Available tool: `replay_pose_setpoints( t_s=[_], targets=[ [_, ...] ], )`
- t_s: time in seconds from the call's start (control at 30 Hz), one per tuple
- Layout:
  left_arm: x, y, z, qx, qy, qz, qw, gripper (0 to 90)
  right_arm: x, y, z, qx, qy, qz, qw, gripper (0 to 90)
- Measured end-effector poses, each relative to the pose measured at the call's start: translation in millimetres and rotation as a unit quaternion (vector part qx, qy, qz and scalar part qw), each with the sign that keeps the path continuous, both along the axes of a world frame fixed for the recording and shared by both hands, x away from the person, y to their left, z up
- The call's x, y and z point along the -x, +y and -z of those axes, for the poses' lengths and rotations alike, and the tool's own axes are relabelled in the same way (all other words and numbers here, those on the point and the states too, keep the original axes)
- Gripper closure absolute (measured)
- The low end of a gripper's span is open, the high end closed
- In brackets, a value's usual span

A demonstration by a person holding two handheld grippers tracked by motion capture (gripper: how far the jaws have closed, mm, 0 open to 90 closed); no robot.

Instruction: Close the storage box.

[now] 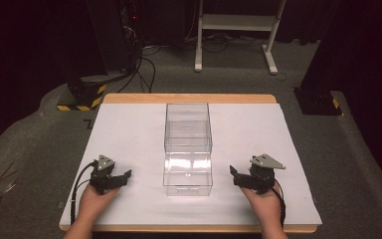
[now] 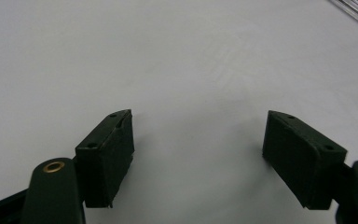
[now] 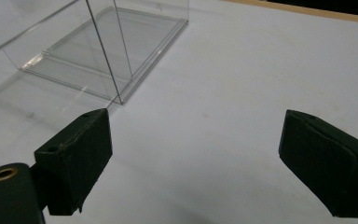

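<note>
1. Your left gripper [image 1: 118, 179] rests low on the white table [image 1: 129, 134], left of the clear box [image 1: 188, 149]. Jaws stand wide apart, nothing between them; the left gripper view shows bare white surface past the pads.
2. Your right gripper [image 1: 238, 177] sits mirrored on the box's right side, jaws spread just as wide, empty.
3. The box stands mid-table between both grippers, apart from each. It looks like two clear bins in a row, one behind the other; I can't tell if they are joined.
4. Likely reason for the stance: both tools flank the box, open, ready to close on its walls from either side.
5. In the right gripper view the box's near corner [image 3: 119, 99] lies just beyond the left pad [image 3: 77, 158].
6. Room: open table on both flanks and in front. Table edges are well off.
</note>
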State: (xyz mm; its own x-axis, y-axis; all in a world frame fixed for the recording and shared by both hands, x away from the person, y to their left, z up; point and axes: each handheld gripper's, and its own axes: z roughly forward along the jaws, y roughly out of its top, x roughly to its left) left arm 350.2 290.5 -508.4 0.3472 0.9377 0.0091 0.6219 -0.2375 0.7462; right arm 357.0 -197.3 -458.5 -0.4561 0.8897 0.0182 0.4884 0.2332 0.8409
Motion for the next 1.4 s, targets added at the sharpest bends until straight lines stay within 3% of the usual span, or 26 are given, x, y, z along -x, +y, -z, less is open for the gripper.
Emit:
replay_pose_setpoints(
  t_s=[0.57, 0.93, 1.4],
  targets=[
    [0.1, -0.1, 0.0, 0.000, 0.000, 0.000, 1.0000, 24.8, 14.5, 17.7, -15.5, -0.027, -0.025, -0.041, 0.9985, 9.5],
    [0.0, 0.1, -0.1, 0.000, 0.001, 0.000, 1.0000, 24.8, 25.6, 34.7, -22.6, -0.040, -0.039, -0.076, 0.9955, 9.5],
    [0.1, -0.1, 0.0, -0.001, 0.000, 0.000, 1.0000, 24.8, 34.1, 45.1, -23.2, -0.048, -0.042, -0.100, 0.9929, 9.6]
  ],
)
